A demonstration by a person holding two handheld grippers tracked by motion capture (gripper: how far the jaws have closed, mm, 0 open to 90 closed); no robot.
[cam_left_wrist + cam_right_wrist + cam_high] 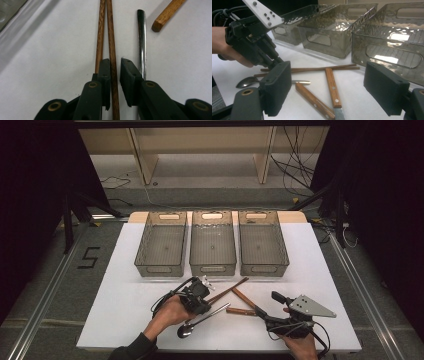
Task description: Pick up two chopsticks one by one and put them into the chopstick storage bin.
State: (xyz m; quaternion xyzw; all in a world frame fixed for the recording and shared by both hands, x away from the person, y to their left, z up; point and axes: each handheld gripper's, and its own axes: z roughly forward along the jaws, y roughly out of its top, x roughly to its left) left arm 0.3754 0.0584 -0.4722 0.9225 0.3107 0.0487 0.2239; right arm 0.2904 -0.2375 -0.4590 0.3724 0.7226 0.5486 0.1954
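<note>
Wooden chopstick (113, 65) betw. left gripper (115, 72) jaws.

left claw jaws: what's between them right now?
In the left gripper view, one chopstick runs between the jaws of the left claw; its twin lies just outside the left jaw, and the spoon handle outside the right jaw.

Left gripper (201, 293) is resting over the chopsticks (231, 289) beside the spoon (200, 321); right gripper (270, 307) is hovering near two wooden-handled knives (242, 304); three bins (212, 243) are standing behind.
</note>
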